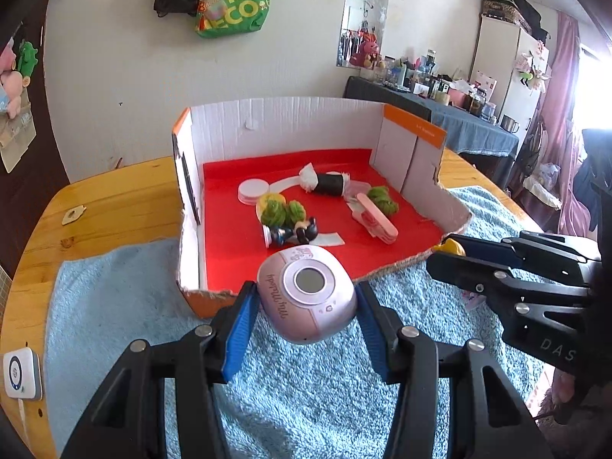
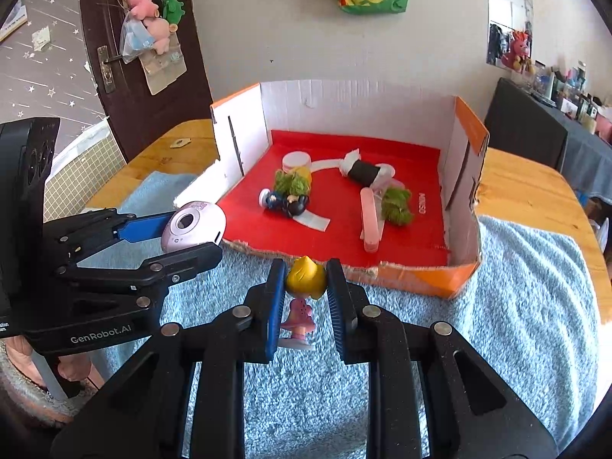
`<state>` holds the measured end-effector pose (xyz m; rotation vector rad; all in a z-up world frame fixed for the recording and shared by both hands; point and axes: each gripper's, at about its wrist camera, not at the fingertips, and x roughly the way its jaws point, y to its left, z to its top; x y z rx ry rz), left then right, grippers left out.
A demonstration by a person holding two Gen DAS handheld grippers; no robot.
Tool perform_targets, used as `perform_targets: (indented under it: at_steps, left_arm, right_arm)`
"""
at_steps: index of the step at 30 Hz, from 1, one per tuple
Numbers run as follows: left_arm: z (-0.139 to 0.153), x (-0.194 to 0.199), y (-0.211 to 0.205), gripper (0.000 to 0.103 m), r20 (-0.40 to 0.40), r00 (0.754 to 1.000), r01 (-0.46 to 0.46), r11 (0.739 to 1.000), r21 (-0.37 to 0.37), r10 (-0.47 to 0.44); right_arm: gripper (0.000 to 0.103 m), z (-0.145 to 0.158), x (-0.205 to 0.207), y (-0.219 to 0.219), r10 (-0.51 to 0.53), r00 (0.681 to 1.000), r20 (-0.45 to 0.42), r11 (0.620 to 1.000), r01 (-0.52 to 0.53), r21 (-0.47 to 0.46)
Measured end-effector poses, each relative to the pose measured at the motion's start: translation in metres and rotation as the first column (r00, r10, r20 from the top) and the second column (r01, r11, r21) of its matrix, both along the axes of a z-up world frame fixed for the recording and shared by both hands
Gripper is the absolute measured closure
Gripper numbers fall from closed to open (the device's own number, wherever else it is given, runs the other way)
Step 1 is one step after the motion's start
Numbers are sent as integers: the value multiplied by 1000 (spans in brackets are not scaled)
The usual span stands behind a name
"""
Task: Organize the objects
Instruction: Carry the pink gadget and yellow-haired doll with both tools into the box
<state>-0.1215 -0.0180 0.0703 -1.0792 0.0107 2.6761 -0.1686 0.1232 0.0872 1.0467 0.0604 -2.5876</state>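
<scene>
Holding in our left gripper (image 1: 306,306): a pink oval toy camera (image 1: 308,300) lettered "My Melody", lens up; our blue pads (image 1: 241,329) press on its two sides, jaws partly closed around it, and it hangs clear above the blue towel (image 1: 306,394).
Our right gripper (image 2: 304,298): jaws drawn narrow and clamped on the yellow head of a small figurine (image 2: 304,294) in a pink dress; its white base hangs below the fingers, over the towel.
Where we both are: side by side, just in front of the torn low front edge of the cardboard box (image 2: 424,279); in the right wrist view we see the toy camera near the box's front left corner.
Box: white walls with orange trim, a red sheet (image 1: 237,241) lining its floor; it sits partly on the towel, on a wooden table (image 1: 114,199).
Inside the box, left part: a white round lid (image 1: 252,191), a green fuzzy toy (image 1: 283,212) with something yellow behind it, and a dark figurine (image 1: 294,233) lying on its side.
Inside the box, right part: a black-and-white roll (image 1: 325,183), a pink bar-shaped item (image 1: 376,222) and a second green fuzzy clump (image 1: 382,199) touching it.
Table, left edge: a small white device (image 1: 23,373), which we cannot identify.
</scene>
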Motion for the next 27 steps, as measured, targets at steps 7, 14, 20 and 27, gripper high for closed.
perform_targets:
  at_steps: [7,14,20,27]
  left_arm:
    - [8,-13,1,49,-14,1000,-1,1000,3,1]
    - [12,-25,5,49,-21,1000,1,1000,-5,-1]
    - [10,-35,6,49,-16,1000,-1,1000,-8,1]
    - [5,-49,5,49,-7,1000,-5,1000,0,5]
  right_arm:
    - [82,6,-12,-1,6,1000,-12,1000,-6,0]
    - [82,12,-24,-2,11,1000,-16,1000,-11,-7]
    - [82,13,-34,2,2,1000,-13,1000,-2,-14]
    - [82,9,-49,8,-8,1000,3,1000,8,-27]
